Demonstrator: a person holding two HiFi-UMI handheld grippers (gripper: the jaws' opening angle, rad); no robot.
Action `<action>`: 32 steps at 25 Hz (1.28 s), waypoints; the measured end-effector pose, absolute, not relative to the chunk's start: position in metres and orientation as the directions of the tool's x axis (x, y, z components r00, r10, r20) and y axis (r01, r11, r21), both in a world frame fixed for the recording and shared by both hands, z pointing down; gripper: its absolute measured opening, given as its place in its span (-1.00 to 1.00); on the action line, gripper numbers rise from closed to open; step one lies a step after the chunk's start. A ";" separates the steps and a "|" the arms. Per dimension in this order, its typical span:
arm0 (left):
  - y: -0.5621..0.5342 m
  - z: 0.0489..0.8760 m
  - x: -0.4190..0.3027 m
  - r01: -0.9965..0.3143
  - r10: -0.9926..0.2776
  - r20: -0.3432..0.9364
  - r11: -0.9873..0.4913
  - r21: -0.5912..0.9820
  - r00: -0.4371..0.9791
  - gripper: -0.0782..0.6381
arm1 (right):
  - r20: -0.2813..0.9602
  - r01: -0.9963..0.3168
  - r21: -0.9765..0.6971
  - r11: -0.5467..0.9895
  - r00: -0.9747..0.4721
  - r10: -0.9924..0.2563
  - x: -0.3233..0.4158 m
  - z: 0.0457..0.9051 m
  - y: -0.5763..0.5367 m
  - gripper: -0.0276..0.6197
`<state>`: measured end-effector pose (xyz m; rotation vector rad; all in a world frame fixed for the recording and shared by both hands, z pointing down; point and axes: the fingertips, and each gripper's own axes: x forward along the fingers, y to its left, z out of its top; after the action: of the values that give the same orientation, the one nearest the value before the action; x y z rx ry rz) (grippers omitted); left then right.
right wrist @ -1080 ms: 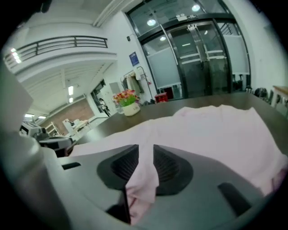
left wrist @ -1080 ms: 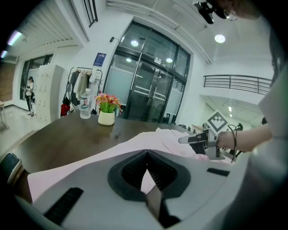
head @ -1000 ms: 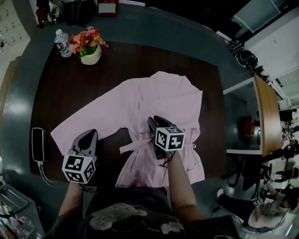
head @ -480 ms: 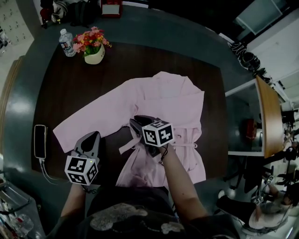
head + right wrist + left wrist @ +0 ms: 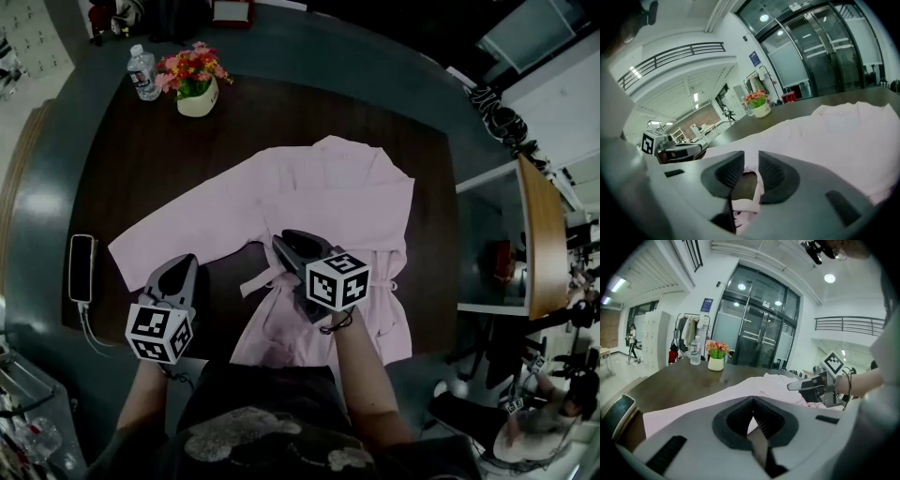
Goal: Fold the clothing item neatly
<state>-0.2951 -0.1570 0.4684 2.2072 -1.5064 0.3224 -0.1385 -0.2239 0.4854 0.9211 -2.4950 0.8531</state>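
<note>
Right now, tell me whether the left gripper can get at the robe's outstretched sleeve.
Probably yes: the left gripper sits at the sleeve's near edge with nothing between, but its jaws are shut and must open first.

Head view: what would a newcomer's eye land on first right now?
A pink robe sprawls across the dark table, one sleeve flung left. The right gripper over its waist pinches the belt; the left gripper sits shut beside the sleeve. Flowers brighten the far left corner.
</note>
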 end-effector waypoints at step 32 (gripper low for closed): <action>-0.046 0.450 -0.387 -0.947 -0.856 0.405 -0.273 0.170 0.320 -0.76 | 0.285 -0.651 -0.320 0.688 -0.759 -0.585 -0.253 0.407 -0.074 -0.94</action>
<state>-0.3873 -0.0457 0.4503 2.2149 -1.6028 0.3296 -0.2529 -0.0738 0.4074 1.0099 -2.7370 0.6111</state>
